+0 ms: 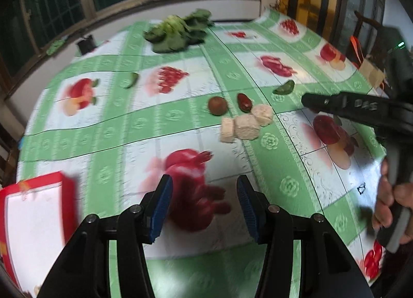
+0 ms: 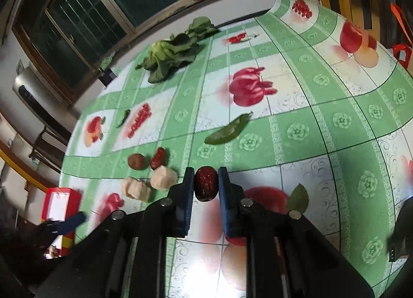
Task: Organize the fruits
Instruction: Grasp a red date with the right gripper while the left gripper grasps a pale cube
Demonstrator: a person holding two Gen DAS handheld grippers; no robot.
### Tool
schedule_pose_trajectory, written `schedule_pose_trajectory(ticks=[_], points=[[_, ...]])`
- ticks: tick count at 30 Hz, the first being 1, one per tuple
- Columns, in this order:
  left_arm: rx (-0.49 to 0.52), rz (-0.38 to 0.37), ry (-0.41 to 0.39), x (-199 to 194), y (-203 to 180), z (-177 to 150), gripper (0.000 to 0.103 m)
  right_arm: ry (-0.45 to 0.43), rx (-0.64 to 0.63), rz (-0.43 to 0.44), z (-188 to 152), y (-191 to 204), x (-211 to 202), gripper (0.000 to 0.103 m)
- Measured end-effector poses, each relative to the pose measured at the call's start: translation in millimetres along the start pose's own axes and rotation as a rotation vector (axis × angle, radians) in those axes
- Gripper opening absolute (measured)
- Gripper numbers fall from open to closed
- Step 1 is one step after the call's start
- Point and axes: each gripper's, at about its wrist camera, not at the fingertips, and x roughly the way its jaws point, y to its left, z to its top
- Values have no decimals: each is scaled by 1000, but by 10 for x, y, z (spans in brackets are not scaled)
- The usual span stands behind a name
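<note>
While the right gripper (image 2: 205, 184) pinches a half-hidden red date (image 2: 205, 183), the left gripper (image 1: 204, 205) gapes empty.

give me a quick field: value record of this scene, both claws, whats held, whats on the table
left claw: open, holding nothing, above the tablecloth
right claw: shut on a red date
fruit on table: second red date, round brown fruit
pale chunks: three banana pieces beside those fruits
greens: leafy vegetable bunch at far side; two green peppers
box: red box with white inside, at near left edge
</note>
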Motion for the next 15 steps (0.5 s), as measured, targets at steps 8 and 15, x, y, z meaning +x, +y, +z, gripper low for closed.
schedule_pose_trajectory(ticks=[8,15], points=[[22,-9,35,329,-102,225,43,-18,34,58,52,-2,-75,20],[5,-33,36,456,-109,402,34,-34,48,88,77,2,-122,20]])
